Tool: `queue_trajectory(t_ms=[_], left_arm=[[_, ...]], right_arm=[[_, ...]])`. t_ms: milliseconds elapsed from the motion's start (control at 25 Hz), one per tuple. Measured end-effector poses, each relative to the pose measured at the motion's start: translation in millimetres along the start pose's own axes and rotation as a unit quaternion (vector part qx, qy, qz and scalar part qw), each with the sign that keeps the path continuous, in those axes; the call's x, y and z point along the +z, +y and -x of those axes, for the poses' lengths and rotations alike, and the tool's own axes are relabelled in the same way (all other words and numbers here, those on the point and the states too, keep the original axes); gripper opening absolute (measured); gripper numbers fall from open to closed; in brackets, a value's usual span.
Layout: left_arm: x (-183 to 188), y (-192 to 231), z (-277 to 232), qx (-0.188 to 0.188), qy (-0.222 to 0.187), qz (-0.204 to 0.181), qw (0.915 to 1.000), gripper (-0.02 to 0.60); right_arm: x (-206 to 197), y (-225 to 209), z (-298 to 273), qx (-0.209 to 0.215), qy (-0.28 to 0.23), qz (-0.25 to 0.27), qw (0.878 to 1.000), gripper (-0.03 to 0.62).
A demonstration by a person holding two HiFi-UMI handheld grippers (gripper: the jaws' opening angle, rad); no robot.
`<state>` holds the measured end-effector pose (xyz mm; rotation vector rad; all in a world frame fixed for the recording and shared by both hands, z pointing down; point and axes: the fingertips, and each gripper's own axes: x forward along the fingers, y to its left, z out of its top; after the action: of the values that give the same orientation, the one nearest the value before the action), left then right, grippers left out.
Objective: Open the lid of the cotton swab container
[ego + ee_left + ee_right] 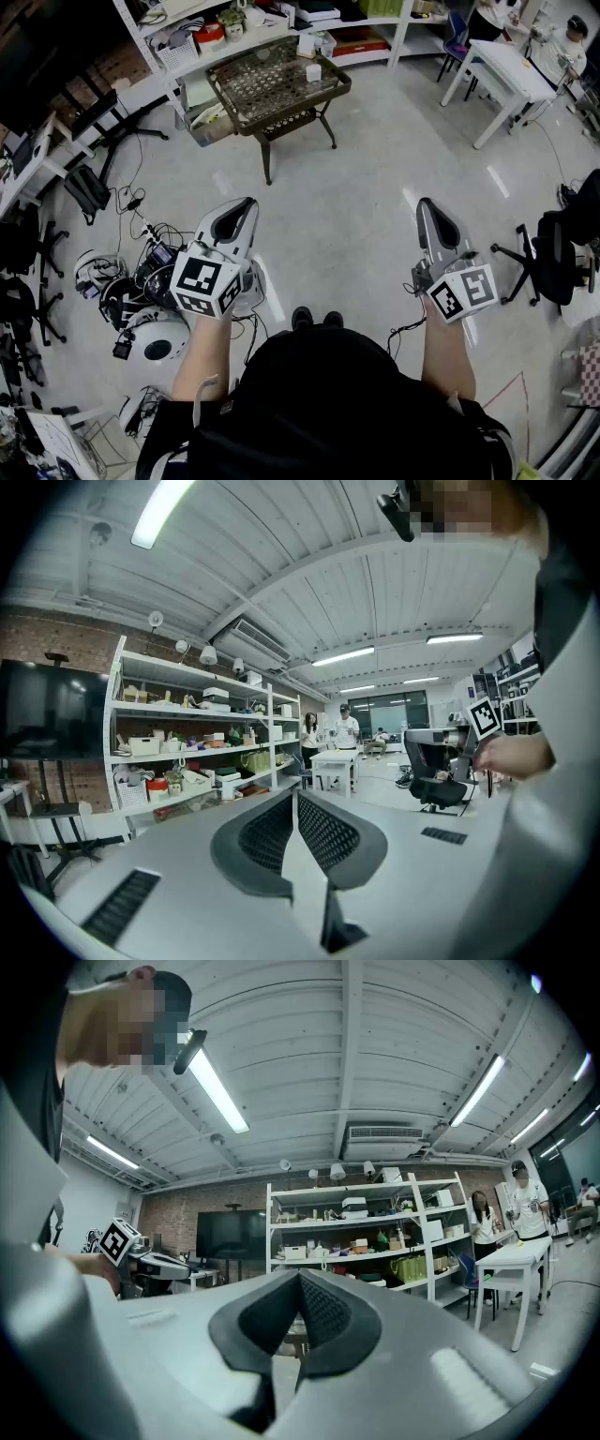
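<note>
- Left gripper [247, 203] and right gripper [426, 204] were both held up in front of the person, over bare floor. Jaws were pressed together on each, with nothing between them.
- The cotton swab container was not clearly identifiable. It was probably the small white box [313, 71] on the mesh table [246, 105], well apart from both grippers.
- Risk: with the jaws closed, a gripper would knock the box over instead of gripping it unless it opened first.
- Risk: the box looked light, so pulling the lid with one gripper could drag the whole thing.
- Risk: cables [142, 270] on the floor at left could cause a trip on the way in.
- Count: two grippers, one mesh table, one white box, one shelf [187, 37].
</note>
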<state>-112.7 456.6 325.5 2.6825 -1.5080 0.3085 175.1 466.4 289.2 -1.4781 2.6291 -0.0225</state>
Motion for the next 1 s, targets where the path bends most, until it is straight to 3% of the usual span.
queue_trajectory(t_ms=[560,760,1000], left_arm=[[-2.7,-31.4,-13.1,0.0,0.014,-0.004,0.9999,0.023],[-17.3,-46.5,-10.9,0.003,0.027,0.0,0.9996,0.023],[-28.6,-36.4,-19.3,0.009,0.033,0.013,0.9993,0.023]], right_arm=[[-5.9,-15.0,17.9,0.025,-0.001,0.006,1.0,0.008],[-25.4,-14.0,29.4,0.044,0.004,-0.005,0.999,0.01],[-46.8,-17.6,25.3,0.051,0.026,-0.025,0.998,0.011]])
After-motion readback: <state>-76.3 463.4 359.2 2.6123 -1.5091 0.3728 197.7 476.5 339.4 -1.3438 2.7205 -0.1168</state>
